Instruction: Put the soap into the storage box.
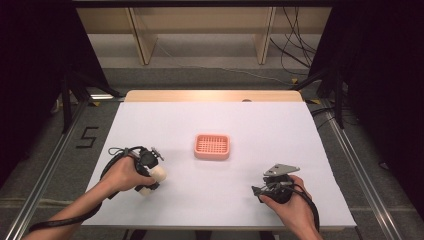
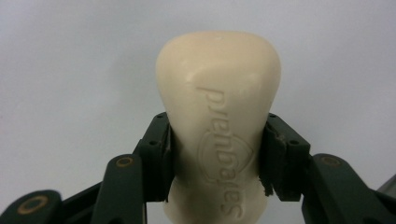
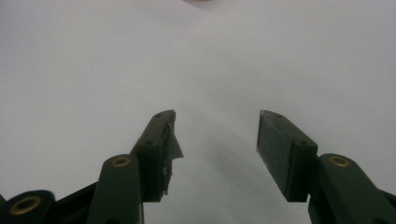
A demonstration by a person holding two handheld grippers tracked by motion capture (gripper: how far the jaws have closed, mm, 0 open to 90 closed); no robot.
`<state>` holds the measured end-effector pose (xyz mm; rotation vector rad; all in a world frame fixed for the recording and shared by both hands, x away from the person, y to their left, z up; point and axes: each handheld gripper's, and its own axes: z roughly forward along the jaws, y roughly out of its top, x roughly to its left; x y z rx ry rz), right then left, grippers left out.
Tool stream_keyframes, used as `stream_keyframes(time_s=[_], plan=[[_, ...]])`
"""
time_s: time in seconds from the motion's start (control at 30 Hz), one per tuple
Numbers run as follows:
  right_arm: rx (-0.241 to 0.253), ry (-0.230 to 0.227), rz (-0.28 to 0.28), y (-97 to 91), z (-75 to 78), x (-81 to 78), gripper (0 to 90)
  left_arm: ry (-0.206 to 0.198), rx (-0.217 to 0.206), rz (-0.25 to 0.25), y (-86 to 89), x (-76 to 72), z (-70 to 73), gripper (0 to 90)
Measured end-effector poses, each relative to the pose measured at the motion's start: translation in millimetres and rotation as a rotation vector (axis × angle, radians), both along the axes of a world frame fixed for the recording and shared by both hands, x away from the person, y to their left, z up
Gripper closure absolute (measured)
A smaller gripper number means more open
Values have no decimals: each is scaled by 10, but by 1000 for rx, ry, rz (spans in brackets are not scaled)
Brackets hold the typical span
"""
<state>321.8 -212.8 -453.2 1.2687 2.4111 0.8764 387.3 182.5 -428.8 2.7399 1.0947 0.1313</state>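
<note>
Soap bar (image 2: 218,126), cream-coloured, clamped between the pads of the left gripper (image 2: 217,156). Left gripper view: jaws press on the bar's two narrow flanks, low on its length; long axis runs straight out along the jaws, so most of the bar juts past the fingertips. Embossed lettering on the upper face, reading along that axis.

Right gripper (image 3: 216,128): jaws spread, nothing between them, white table cover (image 3: 93,70) beneath. Torn edge on one pad (image 3: 170,140).

High view: left gripper (image 1: 150,175) near the front-left of the table, soap bar (image 1: 156,176) at its tip, close to the surface; contact with the sheet cannot be told. Right gripper (image 1: 272,186) front-right, in the person's right hand (image 1: 287,200), idle.

Key relation: pink soap dish (image 1: 212,147), slatted, sits mid-table, beyond both grippers, up and to the right of the held bar. Left gripper somewhat nearer to it than the right, and it already carries the load. Dish is long side to side; judged that the bar must be carried over it and turned to match that length before release.

Views compared: the left gripper view gives the grip and the lettering; the high view gives the bearing to the dish. Right gripper view catches a pink sliver of dish (image 3: 198,1) at its top edge.
</note>
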Motion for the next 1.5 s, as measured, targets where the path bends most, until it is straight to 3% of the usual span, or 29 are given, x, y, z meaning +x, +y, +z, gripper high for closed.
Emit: stream_keyframes(time_s=[0.47, 0.77, 0.83, 0.93, 1.5], plan=[[0, -4, 0, 3, 0, 2, 476, -61, 6, -12, -8, 38, 56, 497], [3, -8, -2, 9, 2, -1, 476, -78, 4, -14, -20, 62, 88, 497], [0, -40, 16, -3, -12, 11, 476, -82, 5, -21, -26, 81, 96, 497], [3, -20, 0, 1, 8, -1, 475, -84, 6, -22, -30, 91, 103, 497], [14, -44, -7, -9, 3, -15, 474, -118, 18, -56, -86, 171, 138, 498]])
